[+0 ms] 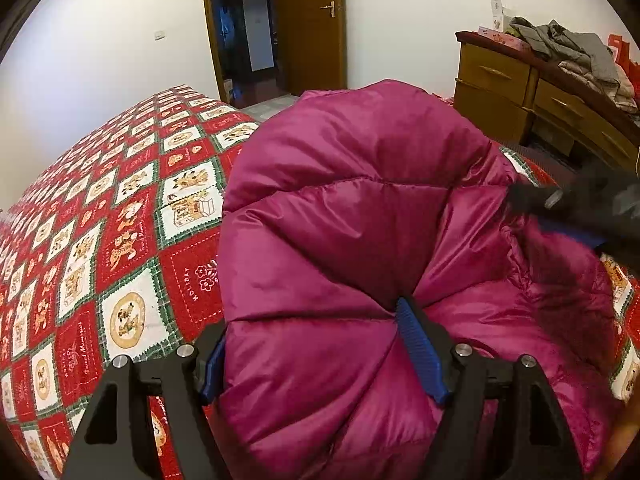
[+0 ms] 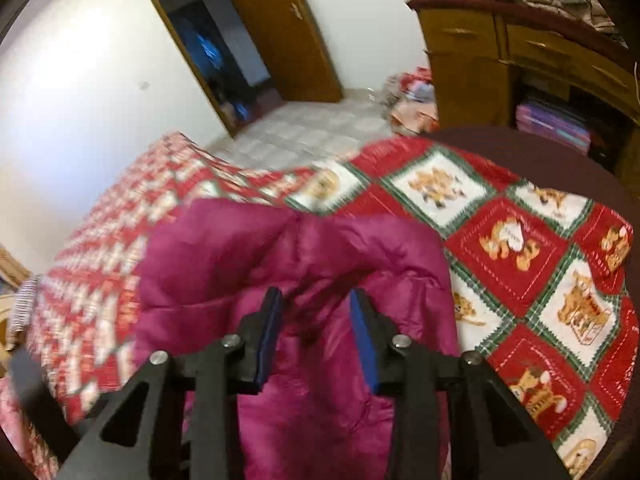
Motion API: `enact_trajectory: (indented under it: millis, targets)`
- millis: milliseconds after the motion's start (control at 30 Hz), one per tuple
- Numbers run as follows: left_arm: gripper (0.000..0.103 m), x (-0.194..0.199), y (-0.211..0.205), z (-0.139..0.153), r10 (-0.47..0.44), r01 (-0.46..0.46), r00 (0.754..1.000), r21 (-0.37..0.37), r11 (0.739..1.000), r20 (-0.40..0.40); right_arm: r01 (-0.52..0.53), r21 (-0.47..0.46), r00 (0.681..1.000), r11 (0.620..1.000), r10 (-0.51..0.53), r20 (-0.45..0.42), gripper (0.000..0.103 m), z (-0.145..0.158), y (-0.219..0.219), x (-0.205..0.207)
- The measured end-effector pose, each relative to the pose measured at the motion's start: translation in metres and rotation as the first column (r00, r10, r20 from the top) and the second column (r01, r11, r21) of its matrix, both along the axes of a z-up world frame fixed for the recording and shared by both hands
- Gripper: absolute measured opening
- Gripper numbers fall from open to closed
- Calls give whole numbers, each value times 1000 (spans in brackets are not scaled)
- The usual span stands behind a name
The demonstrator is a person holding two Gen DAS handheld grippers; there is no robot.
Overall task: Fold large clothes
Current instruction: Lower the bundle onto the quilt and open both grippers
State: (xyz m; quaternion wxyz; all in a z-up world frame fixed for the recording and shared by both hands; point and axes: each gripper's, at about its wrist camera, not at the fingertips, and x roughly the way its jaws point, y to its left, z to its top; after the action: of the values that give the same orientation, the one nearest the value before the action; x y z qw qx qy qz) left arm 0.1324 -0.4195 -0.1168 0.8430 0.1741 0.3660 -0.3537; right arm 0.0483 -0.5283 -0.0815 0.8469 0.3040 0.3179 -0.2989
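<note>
A magenta puffer jacket lies bunched on the bed's red, white and green patchwork quilt. My left gripper is clamped on a thick fold of the jacket, whose bulk fills the wide gap between the blue pads. My right gripper shows at the right edge of the left wrist view, gripping the jacket's right side. In the right wrist view my right gripper has its blue pads pressed onto a narrower bunch of the jacket, with the quilt beyond it.
A wooden dresser stands to the right of the bed, with grey clothes piled on top. An open wooden door and tiled floor lie beyond the bed's far end. More items are heaped on the floor by the dresser.
</note>
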Motion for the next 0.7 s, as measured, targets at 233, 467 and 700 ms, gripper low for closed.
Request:
enact_trajectory:
  millis: [233,467,700]
  targets:
    - [79,1,-3,-1,3,-3,1000,-10,1000,-7,1,-85,998,996,-6,-63,39,-29,-4,-2]
    - [81,4,-4,-6,11,-12,1000,-32,999,-28,-32,-172,990,985,8,-139,41,-40,1,13]
    - [82,10,0,-9,8,-12,998,-61,998,-56,-40,-187,986,982,8,-169,42,-43,2,17]
